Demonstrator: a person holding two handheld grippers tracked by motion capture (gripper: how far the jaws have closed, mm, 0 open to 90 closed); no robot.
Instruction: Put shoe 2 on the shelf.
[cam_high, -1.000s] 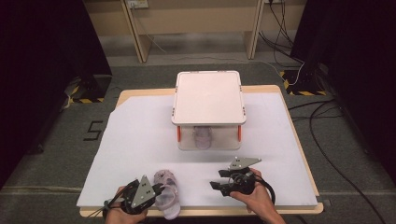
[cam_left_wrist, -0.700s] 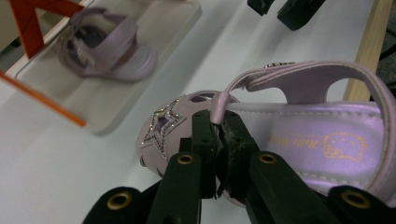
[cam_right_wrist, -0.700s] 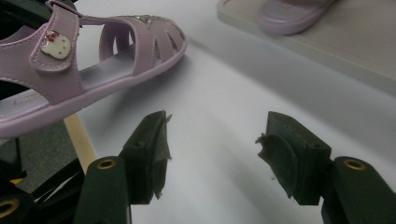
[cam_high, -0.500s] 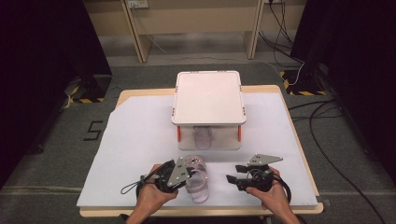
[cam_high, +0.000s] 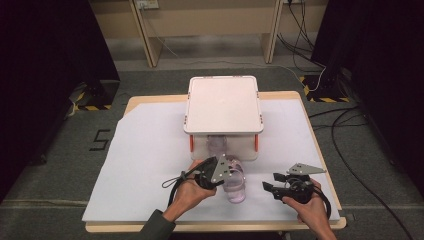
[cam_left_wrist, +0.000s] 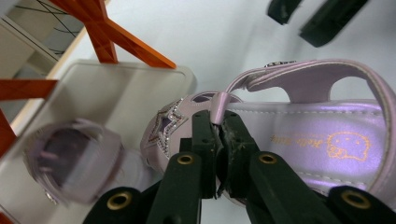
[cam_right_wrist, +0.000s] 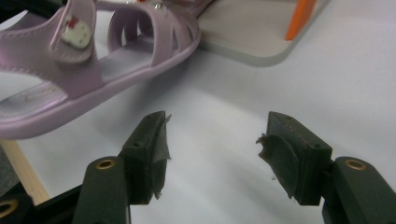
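A lilac child's sandal (cam_high: 236, 184) lies on the white sheet just in front of a clear storage box (cam_high: 222, 105) with a white lid and orange latches. My left gripper (cam_high: 226, 175) is shut on the sandal's thin strap (cam_left_wrist: 219, 105) near its star-trimmed toe. In the left gripper view the sandal's insole (cam_left_wrist: 317, 140) shows a cartoon print. A second lilac sandal (cam_high: 217, 145) shows blurred through the box's front wall (cam_left_wrist: 70, 158). My right gripper (cam_high: 268, 186) stands open to the right of the held sandal (cam_right_wrist: 70, 84), nothing between its jaws (cam_right_wrist: 212, 140).
The white sheet (cam_high: 145, 165) covers a wooden table (cam_high: 320, 225) whose front edge is near both hands. The box's corner and an orange latch (cam_right_wrist: 299, 18) lie close beyond the right gripper. Dark curtains and floor cables surround the table.
My left gripper has carried the sandal from the front left toward the box front. The right gripper has slid to the right, still open.
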